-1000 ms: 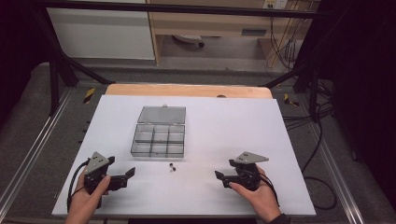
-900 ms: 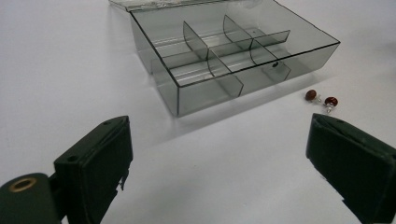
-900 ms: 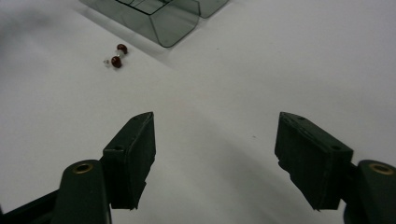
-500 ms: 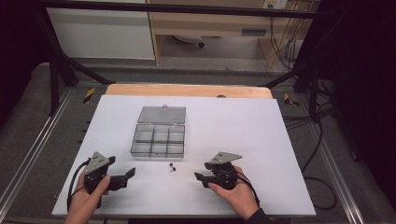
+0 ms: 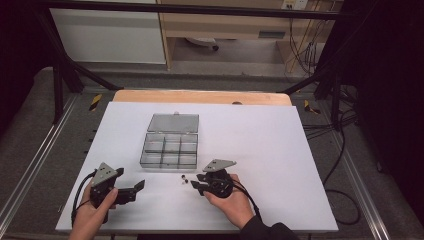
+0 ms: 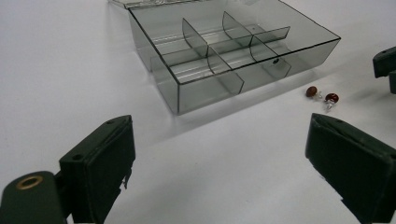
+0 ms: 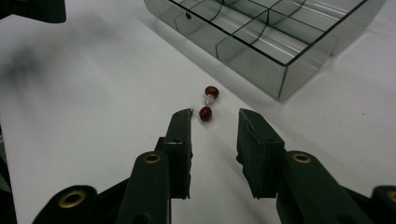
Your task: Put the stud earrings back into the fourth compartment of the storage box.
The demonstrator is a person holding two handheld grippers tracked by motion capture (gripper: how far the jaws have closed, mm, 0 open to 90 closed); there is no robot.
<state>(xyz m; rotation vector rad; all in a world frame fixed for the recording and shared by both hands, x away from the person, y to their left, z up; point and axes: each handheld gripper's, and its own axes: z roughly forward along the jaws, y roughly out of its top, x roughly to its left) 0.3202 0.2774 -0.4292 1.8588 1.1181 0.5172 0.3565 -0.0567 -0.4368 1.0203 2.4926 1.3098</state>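
Right gripper [image 7: 215,122], jaws parted and empty, lines up on the two red earrings [image 7: 208,103] lying just near of the open compartment box [image 5: 169,149], while left gripper [image 5: 134,187] waits released at the near left, clear of the approach

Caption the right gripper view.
Open right gripper approaching two small dark-red round earrings beside a clear plastic compartment box.

Two small dark-red beads [image 7: 208,102], glossy and rounded, each with a tiny pale metal stub, lie side by side, almost touching, on the white worktop [image 5: 280,150]. They sit just in front of the near wall of the clear, open compartment box [image 5: 170,150], apart from it.
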